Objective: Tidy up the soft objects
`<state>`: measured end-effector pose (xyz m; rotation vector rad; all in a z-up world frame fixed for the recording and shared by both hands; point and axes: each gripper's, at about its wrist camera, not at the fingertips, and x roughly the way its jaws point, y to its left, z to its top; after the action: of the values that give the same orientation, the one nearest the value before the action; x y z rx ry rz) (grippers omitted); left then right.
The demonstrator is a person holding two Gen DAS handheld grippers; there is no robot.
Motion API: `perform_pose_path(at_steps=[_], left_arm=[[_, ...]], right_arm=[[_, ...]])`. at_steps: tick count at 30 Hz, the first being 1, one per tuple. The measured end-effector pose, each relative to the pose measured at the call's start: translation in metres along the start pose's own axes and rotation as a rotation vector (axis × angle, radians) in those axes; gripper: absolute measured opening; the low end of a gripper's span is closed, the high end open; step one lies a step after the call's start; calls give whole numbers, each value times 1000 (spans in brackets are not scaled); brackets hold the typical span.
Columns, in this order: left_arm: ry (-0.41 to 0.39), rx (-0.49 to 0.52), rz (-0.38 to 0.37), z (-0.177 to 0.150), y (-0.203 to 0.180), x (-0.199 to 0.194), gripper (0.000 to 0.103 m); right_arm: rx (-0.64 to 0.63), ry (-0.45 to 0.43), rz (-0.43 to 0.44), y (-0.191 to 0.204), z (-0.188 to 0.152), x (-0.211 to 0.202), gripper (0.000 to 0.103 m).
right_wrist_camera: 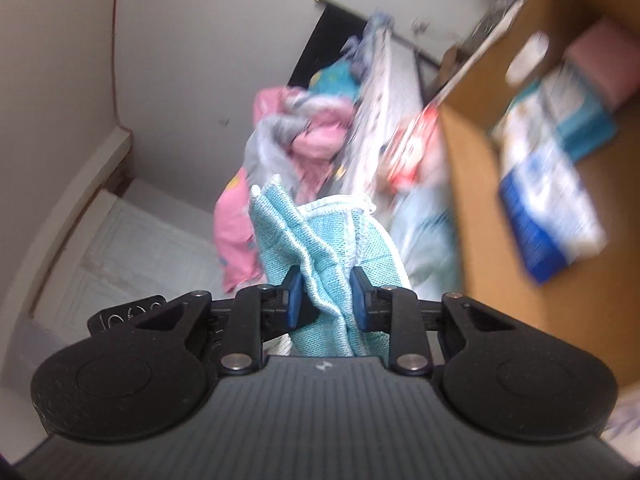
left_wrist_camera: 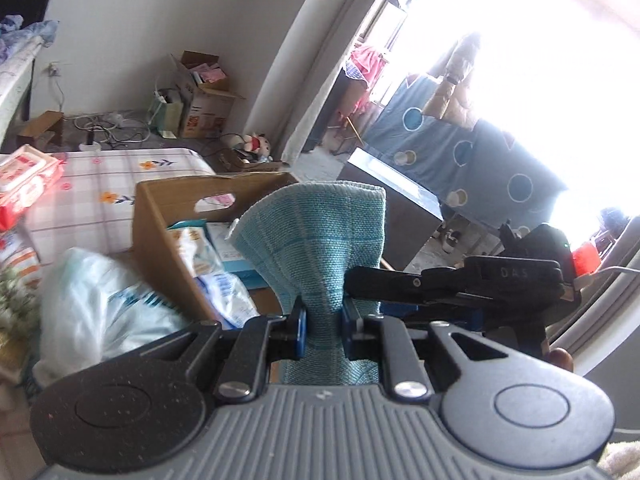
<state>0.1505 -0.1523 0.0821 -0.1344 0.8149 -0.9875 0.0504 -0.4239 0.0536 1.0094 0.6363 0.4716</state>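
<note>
A: Where is the cloth right now?

B: The teal woven cloth [left_wrist_camera: 320, 240] is off every surface, held by both tools at once; the left gripper [left_wrist_camera: 323, 322] has its blue pads pinched on a narrow waist of the fabric, and the rest fans upward above the jaws; the right gripper [right_wrist_camera: 326, 300] is clamped on a bunched fold with white stitched edging showing.

A: So both are closed on it?

B: Yes, each is squeezed onto the cloth with fabric filling the gap between its fingers; the right tool's black body is also visible in the left wrist view, just beside the cloth.

A: And how far along is the tidying?

B: Partway, by my reading; the open cardboard box [left_wrist_camera: 160, 216] on the checked floral tablecloth [left_wrist_camera: 120, 176] already holds several soft packs, white, blue and teal; the cloth itself is not yet in it.

A: What is left?

B: I judge the cloth still needs folding or lowering into the box; a clear bagged bundle [left_wrist_camera: 100, 304] lies just outside the box wall, and red-and-white packs [left_wrist_camera: 24, 184] sit farther along the tablecloth; the right wrist view is blurred, so the pile of pink and grey clothes [right_wrist_camera: 296, 132] beyond is hard to read.
</note>
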Motion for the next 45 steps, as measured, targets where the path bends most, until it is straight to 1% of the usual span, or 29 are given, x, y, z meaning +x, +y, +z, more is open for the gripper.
perform_pose_path(at_steps=[3,6,7,9,11,15,17,19,20,21,24,25,27,28,29,30,31,33,35,37,39,42,45], left_arm=[[49,-33,-28,22,2,61,17],[123,-68,-37,33,11,121,18],[151,-78,-34,35,14,137,18],[228,-95,-2,37,26,171,18],[294,-105,32,37,36,199,18],[412,-150,115,31,58,235,19],[438,-160,133,28,64,242,20],[450,-163,151,26,68,242,31],[447,-161,157,26,69,239,32],[440,-156,160,27,70,236,35],[412,-144,170,36,68,218,48],[398,-136,173,37,67,213,50],[372,-112,182,40,66,201,50],[363,-112,175,42,66,197,50],[354,-116,170,43,66,193,50],[345,-117,168,44,66,189,50],[337,-117,173,45,65,184,53],[314,-110,191,46,63,173,58],[291,-99,199,48,58,163,58],[274,-106,197,48,57,149,59],[251,-113,197,49,57,135,61],[205,-117,207,47,55,109,63],[162,-129,225,41,57,79,65]], right_arm=[[-27,-41,-120,-18,44,-20,24],[-50,-38,-254,-42,81,-24,24],[-63,-20,-303,-52,93,-19,24],[-72,20,-392,-73,109,-6,24],[-71,71,-462,-96,119,7,24],[-30,175,-550,-140,125,47,23],[-11,220,-567,-158,127,61,23],[19,254,-574,-172,126,71,23],[34,266,-571,-177,126,75,23],[46,277,-569,-183,126,79,23],[59,301,-565,-191,122,89,23],[63,306,-567,-189,125,95,23],[74,311,-573,-194,122,102,23],[86,313,-578,-197,119,107,24],[94,317,-585,-201,117,111,20],[94,306,-578,-202,115,112,21],[94,305,-579,-201,115,113,24],[115,285,-584,-198,115,111,27],[140,250,-561,-195,117,104,30],[150,208,-551,-190,118,96,38],[149,169,-535,-183,119,89,43],[134,123,-518,-172,117,80,45],[106,75,-540,-161,116,74,45]])
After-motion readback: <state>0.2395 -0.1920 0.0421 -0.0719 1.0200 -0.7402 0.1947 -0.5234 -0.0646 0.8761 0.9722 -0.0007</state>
